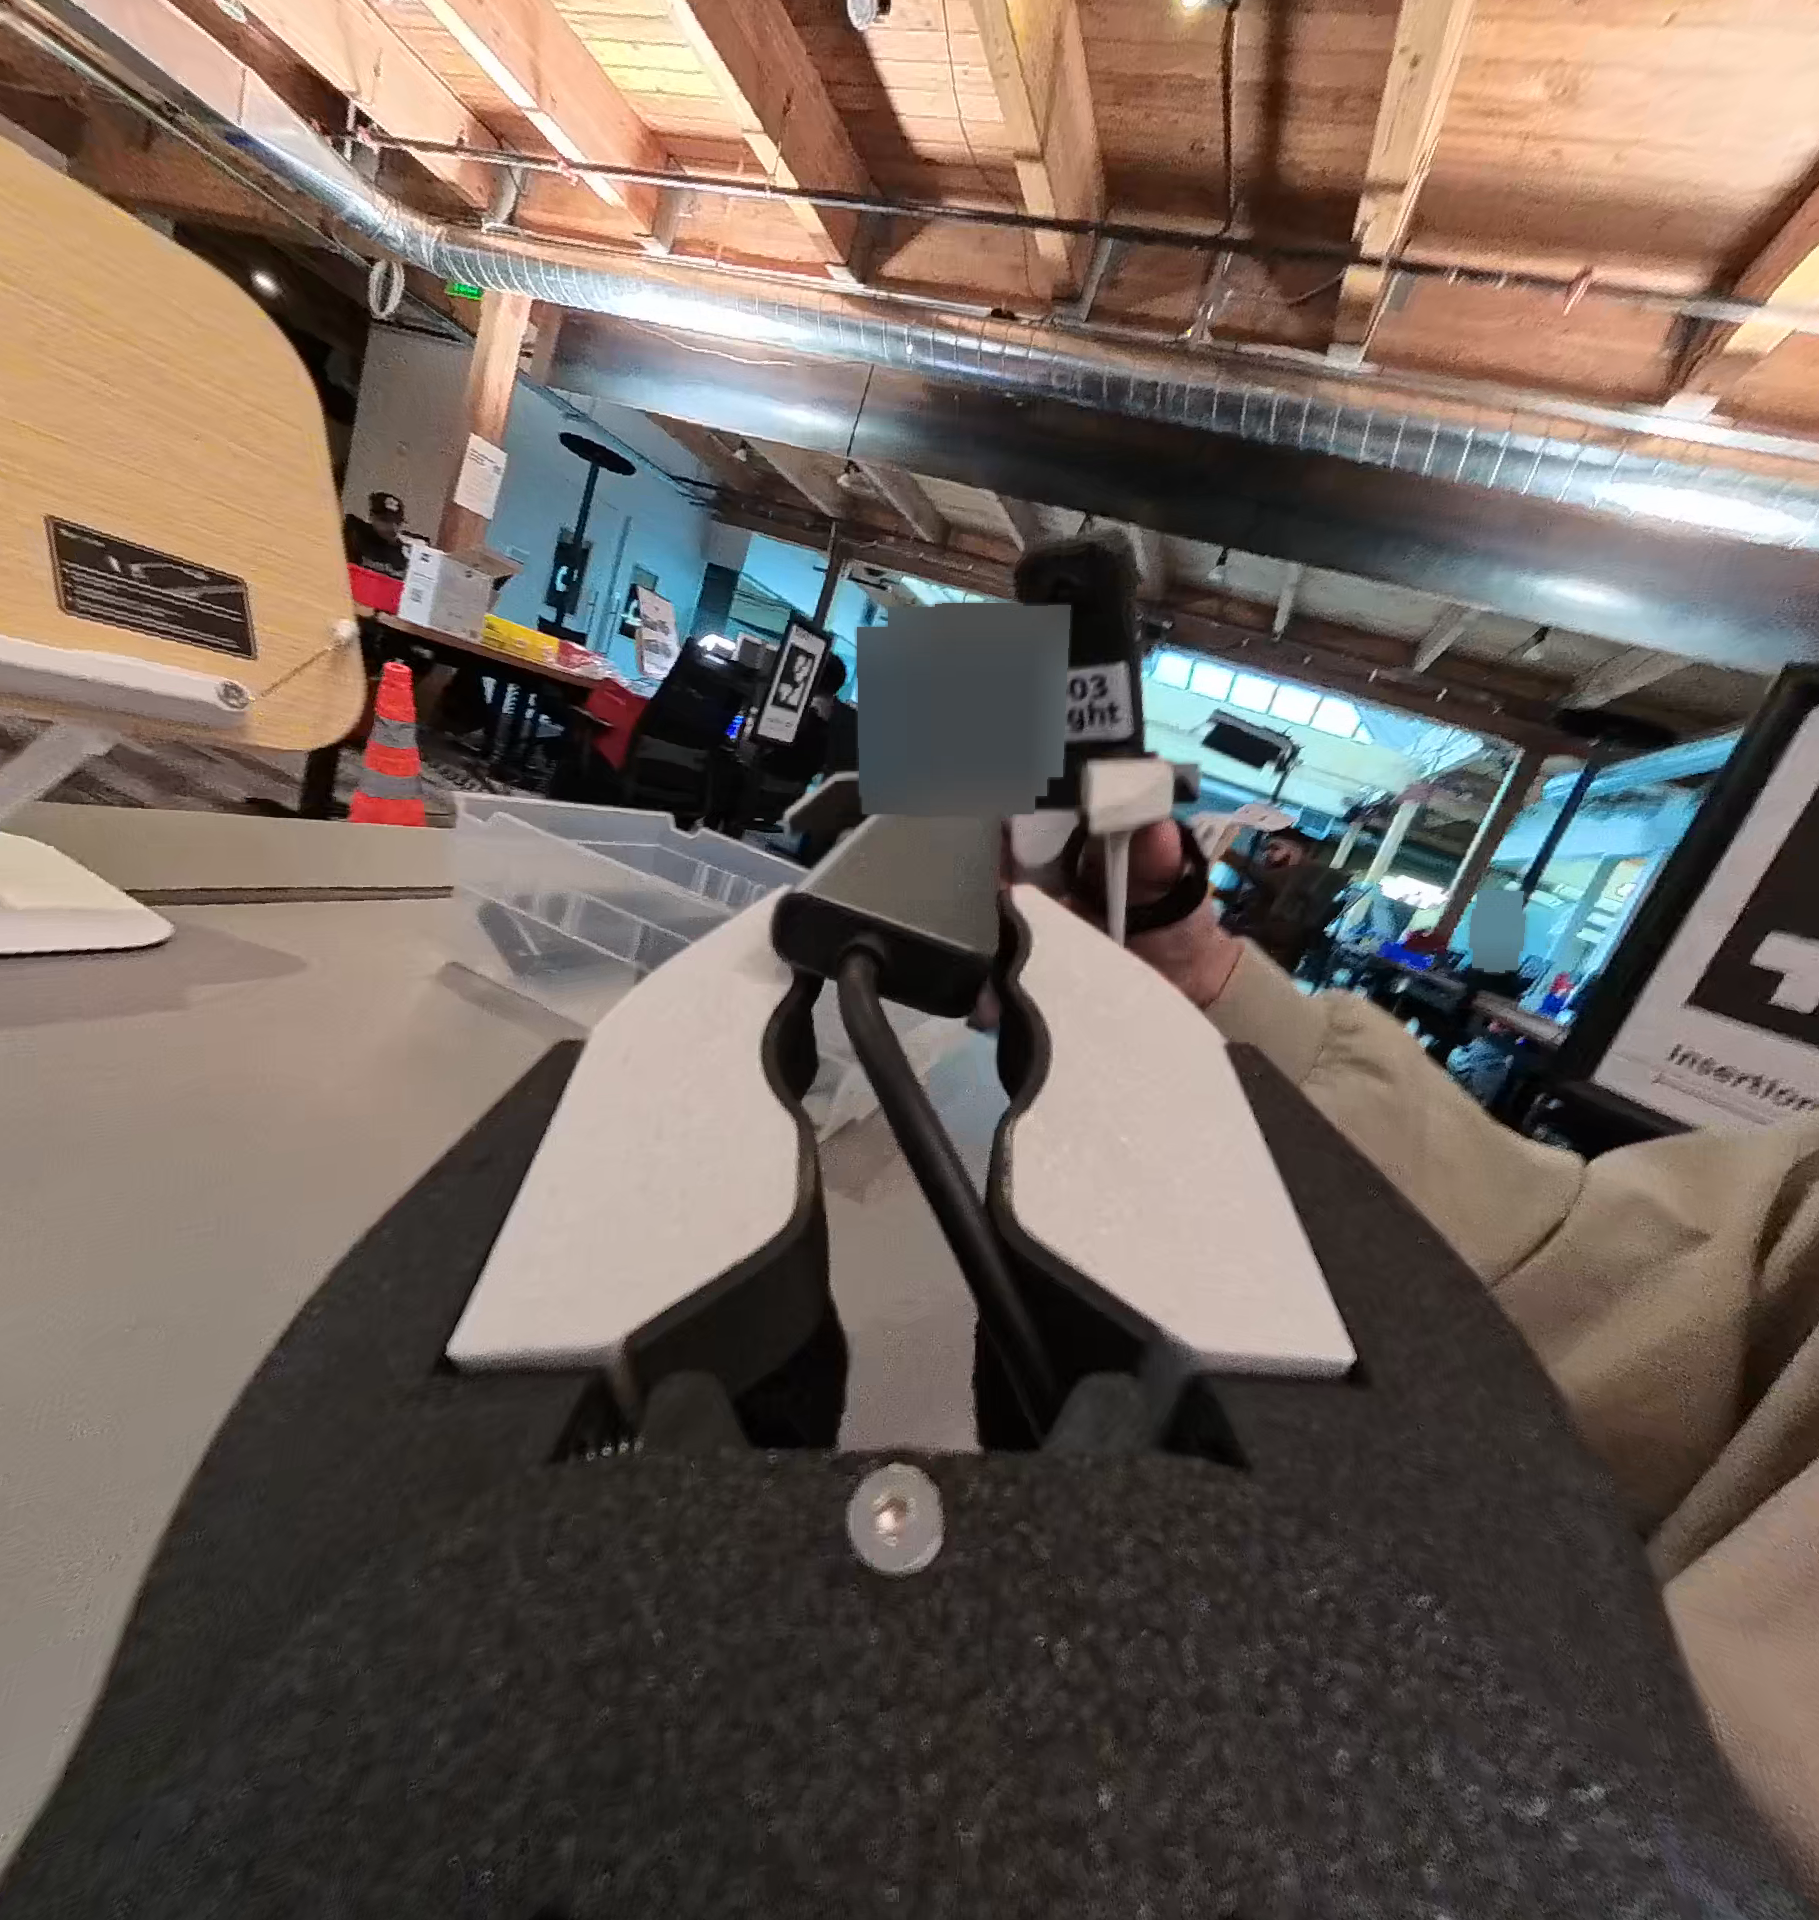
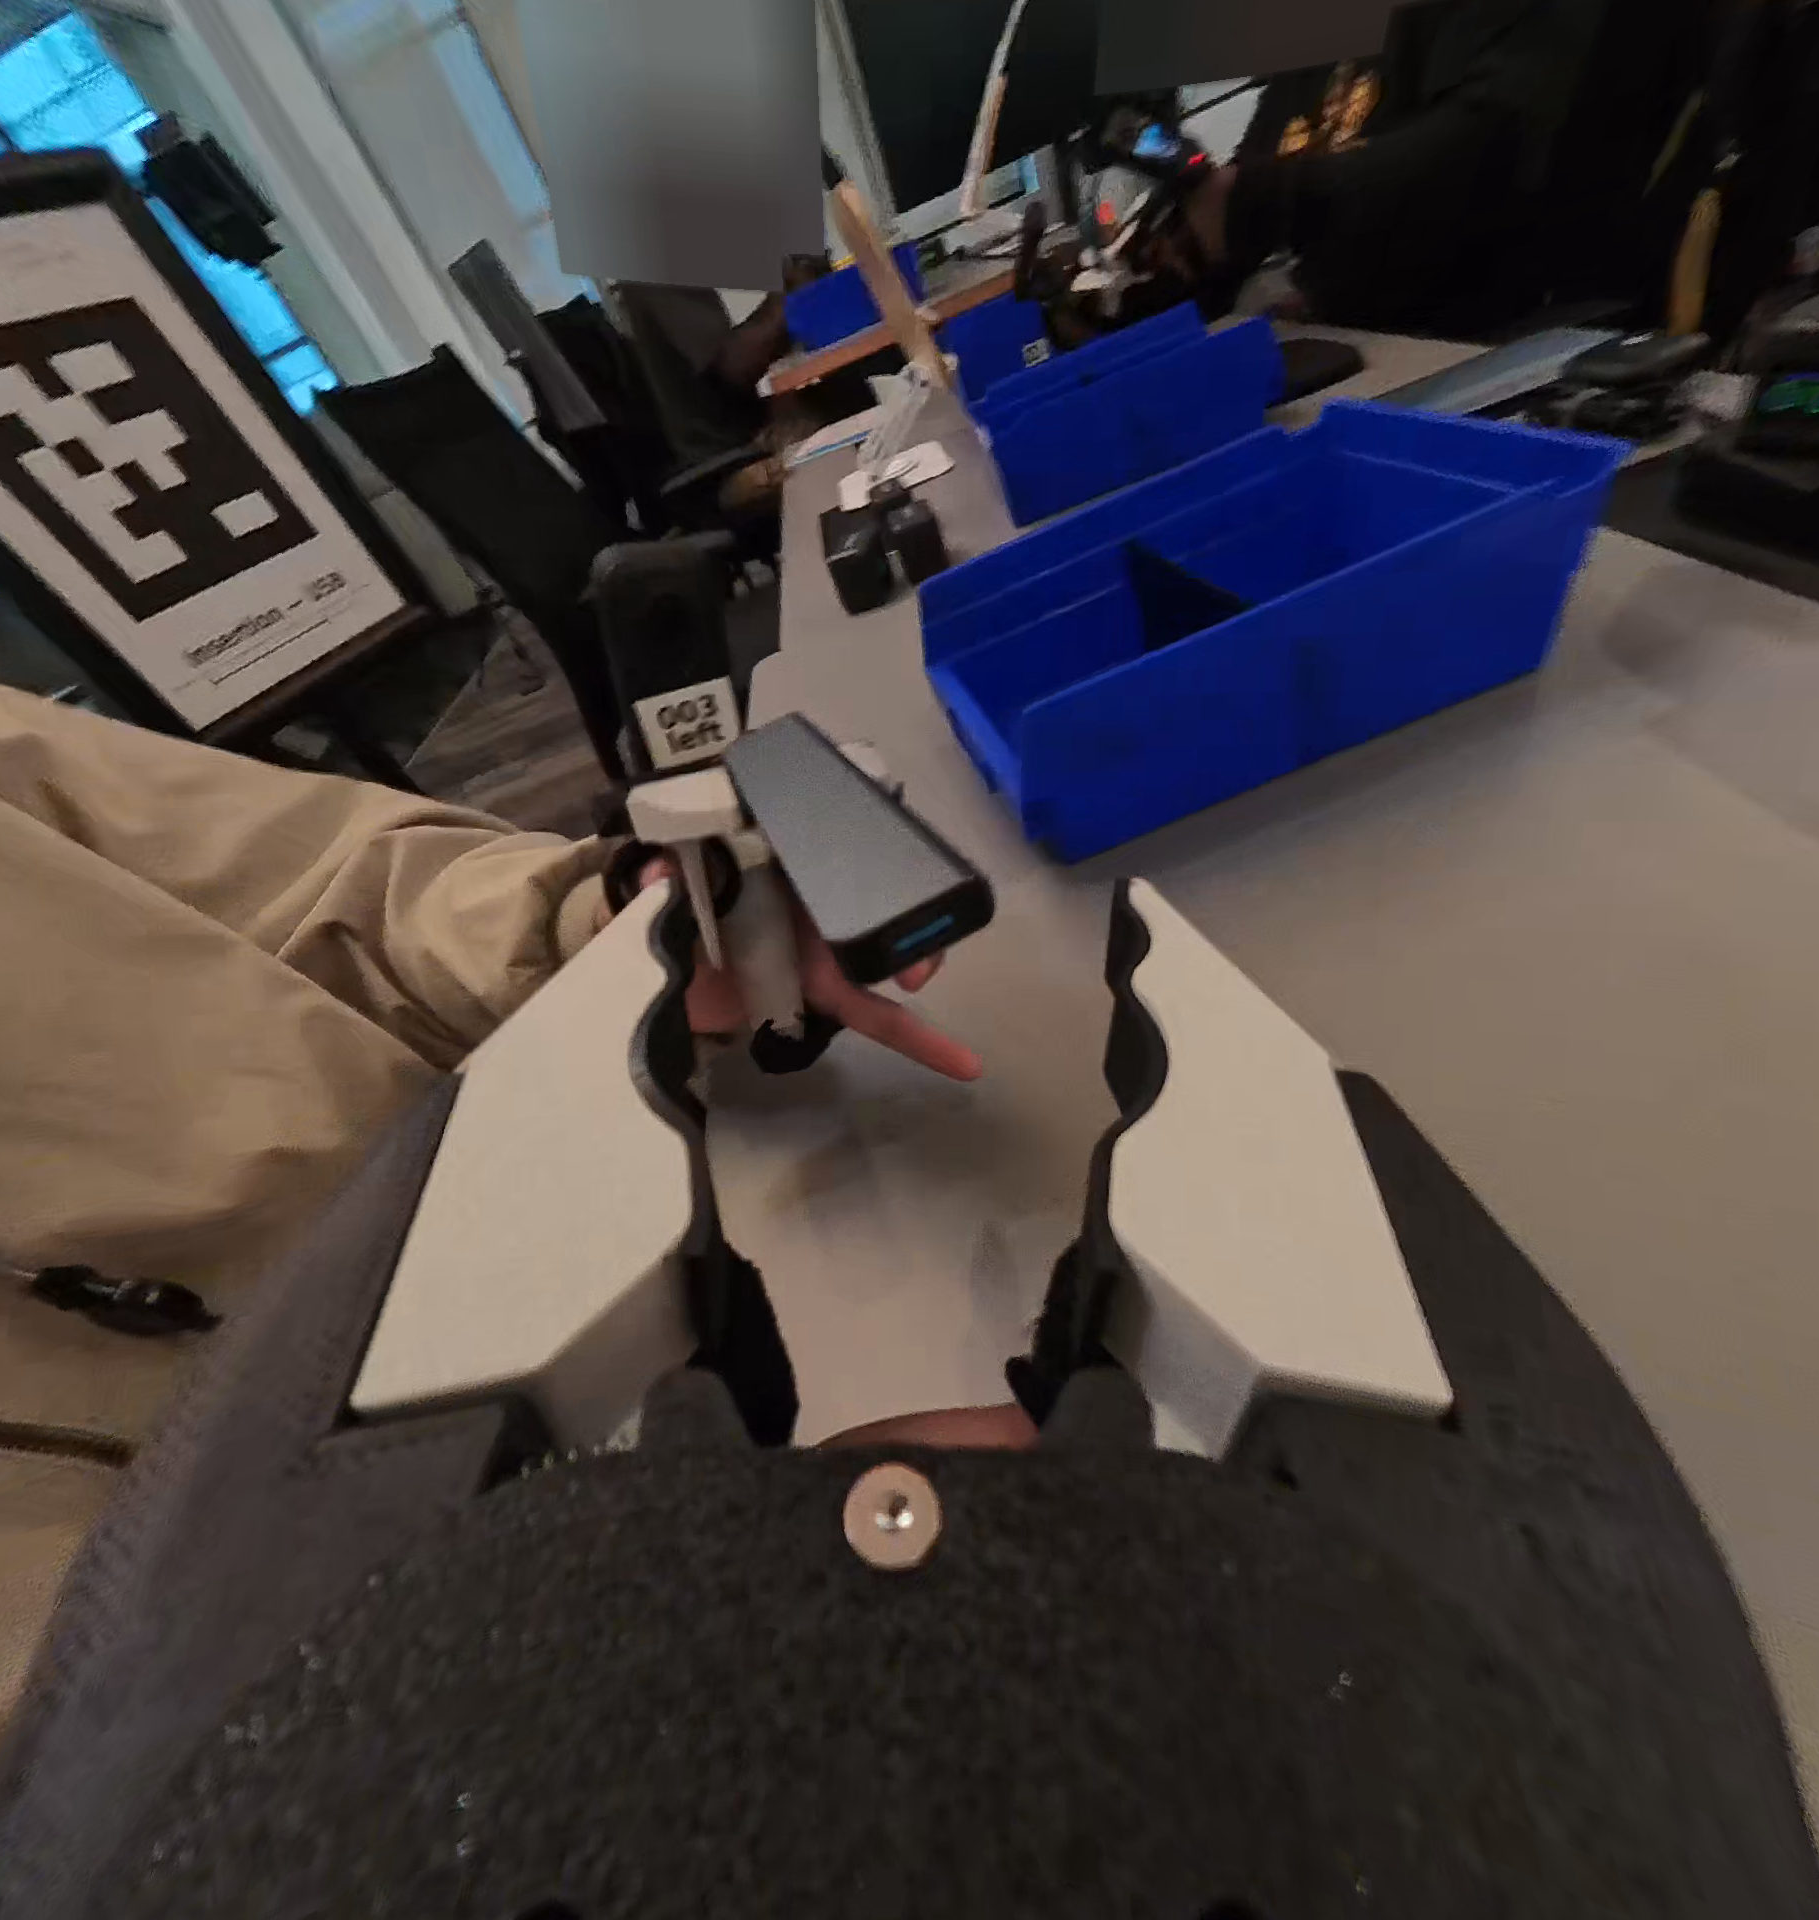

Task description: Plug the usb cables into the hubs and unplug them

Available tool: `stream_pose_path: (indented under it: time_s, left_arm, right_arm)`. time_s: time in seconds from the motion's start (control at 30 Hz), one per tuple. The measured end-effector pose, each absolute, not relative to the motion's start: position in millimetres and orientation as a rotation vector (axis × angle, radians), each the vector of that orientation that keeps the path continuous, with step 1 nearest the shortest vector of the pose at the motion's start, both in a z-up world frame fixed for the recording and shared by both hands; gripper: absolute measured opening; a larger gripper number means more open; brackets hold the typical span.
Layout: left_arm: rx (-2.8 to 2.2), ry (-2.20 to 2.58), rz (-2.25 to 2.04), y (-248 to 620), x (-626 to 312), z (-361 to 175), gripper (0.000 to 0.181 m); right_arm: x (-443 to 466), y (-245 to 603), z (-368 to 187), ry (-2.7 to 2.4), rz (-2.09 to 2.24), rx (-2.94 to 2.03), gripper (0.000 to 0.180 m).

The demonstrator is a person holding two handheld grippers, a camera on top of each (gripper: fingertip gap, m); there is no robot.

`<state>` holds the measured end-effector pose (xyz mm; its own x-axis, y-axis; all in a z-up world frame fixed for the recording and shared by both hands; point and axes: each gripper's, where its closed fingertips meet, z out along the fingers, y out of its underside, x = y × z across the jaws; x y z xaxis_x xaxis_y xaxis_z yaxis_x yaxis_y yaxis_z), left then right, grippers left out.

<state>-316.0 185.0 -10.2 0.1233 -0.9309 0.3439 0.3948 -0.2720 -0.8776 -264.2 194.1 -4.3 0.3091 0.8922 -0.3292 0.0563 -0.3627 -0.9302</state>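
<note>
Your left gripper (image 1: 900, 966) is clamped on the cable end of a grey USB hub (image 1: 910, 899), lifted clear of the grey table (image 1: 209, 1195). The hub's black cable (image 1: 936, 1143) runs back between the two white fingers (image 1: 676, 1122) toward the camera. In the right wrist view the same hub (image 2: 853, 842) points toward your right gripper, its free end showing a blue port.

Your right gripper (image 2: 900, 956) is spread wide with nothing between its tongs; only bare table shows in the gap. No loose USB cable shows in either view.

Your left hand (image 2: 843, 1013) is wrapped round the left gripper's handle, one finger stretched out below the hub. Your tan sleeve (image 2: 209, 935) fills the left of that view. In the left wrist view your right hand (image 1: 1165, 914) and the back of the right gripper sit directly beyond the hub, close to it.

To the right of the hub, on the table, stands a blue bin (image 2: 1269, 613) with a dark divider inside, and more blue bins (image 2: 1123, 405) lie farther back. Small black blocks (image 2: 879, 545) rest near the table's far edge.

On the left gripper's side, a clear plastic tray (image 1: 593, 883) lies just beyond the fingers, and a wooden board on a white stand (image 1: 126, 499) rises at the far left. An orange traffic cone (image 1: 393, 748) stands on the floor behind. A black-and-white marker sign (image 2: 126, 457) stands beside the table.
</note>
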Motion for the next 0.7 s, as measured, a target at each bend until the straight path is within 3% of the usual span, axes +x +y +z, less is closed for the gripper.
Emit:
stream_pose_path:
  time_s: [0.17, 0.23, 0.43, 0.53, 0.7]
  left_arm:
    - [-1.232, 0.592, -1.564, 181.2, -314.9, -10.4, 0.031]
    - [-1.232, 0.586, -1.617, 177.9, -313.0, -9.9, 0.031]
    - [-1.232, 0.584, -1.615, 178.5, -311.6, -10.2, 0.034]
    - [-1.248, 0.515, -1.546, 192.6, -320.9, -4.2, 0.086]
    - [-1.269, 0.449, -1.557, 209.5, -345.8, -3.0, 0.084]
  right_arm:
    - [-289.6, 185.4, 0.4, -0.89, 1.287, -1.534, 0.064]
    - [-294.5, 180.8, -1.9, -0.917, 1.299, -1.518, 0.035]
    - [-292.7, 179.5, 3.5, -0.93, 1.26, -1.475, 0.031]
    - [-272.7, 181.4, 20.7, -0.894, 1.243, -1.459, 0.031]
    - [-177.4, 189.5, 82.7, -0.838, 0.896, -1.47, 0.031]
